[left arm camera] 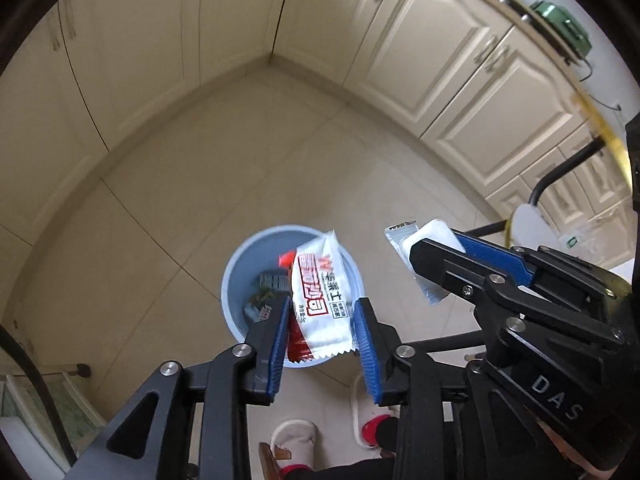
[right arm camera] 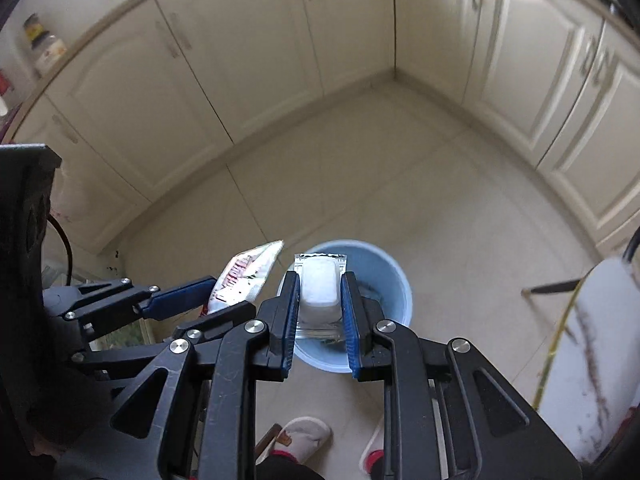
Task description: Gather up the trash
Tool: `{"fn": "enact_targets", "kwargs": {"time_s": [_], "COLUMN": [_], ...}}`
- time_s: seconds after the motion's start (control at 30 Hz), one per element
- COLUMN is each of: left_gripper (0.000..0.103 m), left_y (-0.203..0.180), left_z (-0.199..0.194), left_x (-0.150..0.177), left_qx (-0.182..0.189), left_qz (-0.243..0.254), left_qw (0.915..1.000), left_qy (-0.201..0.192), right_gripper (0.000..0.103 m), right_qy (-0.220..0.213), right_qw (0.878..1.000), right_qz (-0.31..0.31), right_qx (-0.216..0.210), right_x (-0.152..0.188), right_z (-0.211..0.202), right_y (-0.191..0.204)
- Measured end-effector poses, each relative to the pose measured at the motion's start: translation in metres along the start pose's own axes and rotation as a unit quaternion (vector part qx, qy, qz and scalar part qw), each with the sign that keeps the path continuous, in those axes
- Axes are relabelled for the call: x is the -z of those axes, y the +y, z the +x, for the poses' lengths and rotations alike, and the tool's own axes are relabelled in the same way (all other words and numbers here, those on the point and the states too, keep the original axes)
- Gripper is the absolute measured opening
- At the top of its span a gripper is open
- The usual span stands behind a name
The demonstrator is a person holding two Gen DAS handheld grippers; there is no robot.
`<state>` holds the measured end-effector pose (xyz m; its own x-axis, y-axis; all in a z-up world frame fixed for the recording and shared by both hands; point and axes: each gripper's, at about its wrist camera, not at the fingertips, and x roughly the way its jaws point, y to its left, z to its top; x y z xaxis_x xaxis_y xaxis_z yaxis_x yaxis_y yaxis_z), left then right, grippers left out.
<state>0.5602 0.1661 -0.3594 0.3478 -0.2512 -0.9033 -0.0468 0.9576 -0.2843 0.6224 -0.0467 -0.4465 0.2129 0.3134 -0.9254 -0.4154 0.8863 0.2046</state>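
Above the blue bin (left arm camera: 236, 280): left gripper (left arm camera: 322, 344) loosely around a white-and-red wrapper (left arm camera: 320, 304), right gripper (right arm camera: 320, 320) clamping a clear-wrapped white packet (right arm camera: 318, 288).

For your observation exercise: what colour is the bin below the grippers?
Light blue; the bin shows best in the left wrist view.

Bin (left arm camera: 236, 276) contents half hidden — wrapper (left arm camera: 320, 300) (white) covers them.

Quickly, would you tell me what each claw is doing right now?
Left claw: open, red-and-white snack wrapper loose between its fingers, over the blue bin.
Right claw: shut on the white sealed packet.
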Motion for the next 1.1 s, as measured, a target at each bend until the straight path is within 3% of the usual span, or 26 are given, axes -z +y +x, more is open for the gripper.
{"fn": "enact_targets", "kwargs": {"time_s": [0.03,0.1,0.27,0.47,0.6,0.63,0.77,0.97,1.03,1.1], "left_gripper": [0.034,0.049,0.062,0.063,0.063,0.063,0.063,0.067,0.068,0.070], "left_y": [0.001,0.007,0.010,-0.005,-0.014,-0.016,-0.028,-0.045,-0.054,-0.066], "left_z": [0.010,0.023,0.048,0.054,0.043,0.037,0.003,-0.059,-0.083,-0.106], "left_x": [-0.004,-0.016,-0.048,-0.051,-0.048,-0.047,-0.034,-0.017,-0.009,-0.001], "left_qx": [-0.007,-0.017,-0.032,-0.053,-0.058,-0.060,-0.068,-0.096,-0.094,-0.096], "left_qz": [0.000,-0.004,-0.016,-0.031,-0.041,-0.043,-0.050,-0.050,-0.046,-0.046], "left_qw": [1.0000,0.9998,0.9992,0.9979,0.9974,0.9972,0.9962,0.9898,0.9876,0.9833], "left_qy": [0.005,0.012,0.021,0.023,0.014,0.009,-0.022,-0.093,-0.117,-0.148], "right_gripper": [0.020,0.020,0.020,0.023,0.044,0.045,0.050,0.072,0.083,0.085], "right_qy": [0.008,0.016,0.030,0.030,0.019,0.017,-0.001,-0.061,-0.087,-0.116], "right_qw": [1.000,1.000,0.999,0.999,0.999,0.999,1.000,0.998,0.995,0.992], "right_qz": [0.006,0.013,0.026,0.026,0.023,0.022,0.013,-0.014,-0.021,-0.024], "right_qx": [-0.005,-0.007,-0.018,-0.027,-0.027,-0.026,-0.016,0.019,0.035,0.041], "right_x": [-0.001,-0.002,-0.009,-0.010,-0.009,-0.009,-0.011,-0.013,-0.008,-0.002], "right_z": [0.010,0.021,0.041,0.048,0.042,0.040,0.012,-0.060,-0.091,-0.121], "right_y": [-0.005,-0.013,-0.026,-0.032,-0.028,-0.025,-0.012,0.019,0.028,0.034]}}
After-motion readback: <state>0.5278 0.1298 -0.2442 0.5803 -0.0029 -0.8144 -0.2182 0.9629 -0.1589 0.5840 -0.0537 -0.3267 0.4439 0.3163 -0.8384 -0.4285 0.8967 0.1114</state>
